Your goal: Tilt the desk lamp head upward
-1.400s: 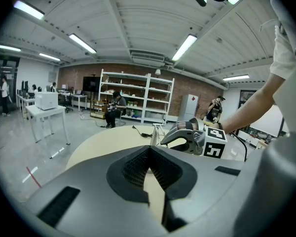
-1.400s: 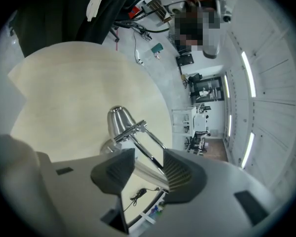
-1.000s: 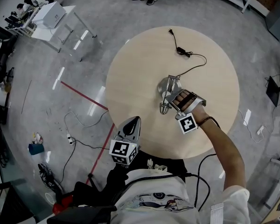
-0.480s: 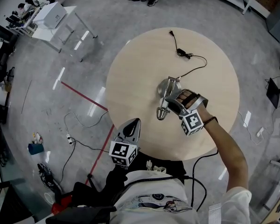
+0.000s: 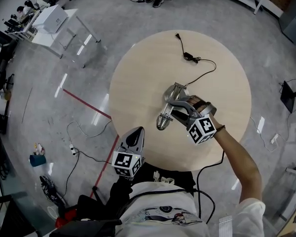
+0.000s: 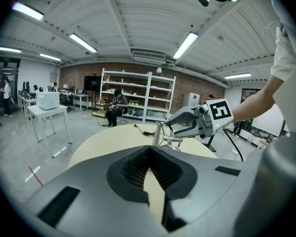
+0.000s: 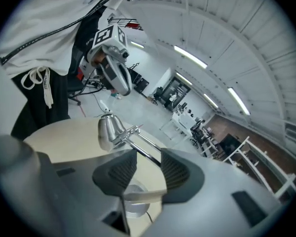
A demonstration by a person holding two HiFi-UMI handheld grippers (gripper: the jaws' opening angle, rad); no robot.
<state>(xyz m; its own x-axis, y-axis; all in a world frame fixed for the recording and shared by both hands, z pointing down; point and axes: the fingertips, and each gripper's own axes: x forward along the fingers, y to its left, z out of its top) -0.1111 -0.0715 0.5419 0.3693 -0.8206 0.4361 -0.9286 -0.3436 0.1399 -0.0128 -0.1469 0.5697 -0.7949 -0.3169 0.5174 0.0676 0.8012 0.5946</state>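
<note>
- Grey polished floor with a red line (image 5: 86, 101) on it surrounds the round table (image 5: 133, 68). The table carries only the desk lamp and its cable (image 5: 200, 67), which trails off toward the far edge.
- Your left gripper (image 5: 137, 132) hangs just off the table's near-left edge. Its jaws are together with nothing between them, and its tips point across the top toward the lamp. It is well apart from every part of the lamp.
- Next comes the lamp head (image 5: 163, 121), the lamp's leftmost part. It lies near the middle of the table on the side toward the near-left edge, with its shade drooping toward the tabletop.
- From the head, the lamp's long axis runs back and to the right along the thin arm (image 7: 144, 145). It ends at the round base (image 5: 173, 90), which sits about at the table's centre.
- Your right gripper (image 7: 148, 153) reaches in from the near-right edge and straddles that arm just behind the head. Its jaws stand wide with the arm passing between them, closer to the right-hand pad. You cannot tell from here whether that pad touches the arm.
- The next move depends on where the head lies relative to your jaws. It sits ahead of the right gripper's tips and off to their left, at the end of the arm they bracket.
- The right gripper is much the nearer one, so the lift is probably its job: take hold at or just behind the head and swing the shade up and away from the tabletop.
- The base may shift as you do this, and the left gripper is free to steady it.
</note>
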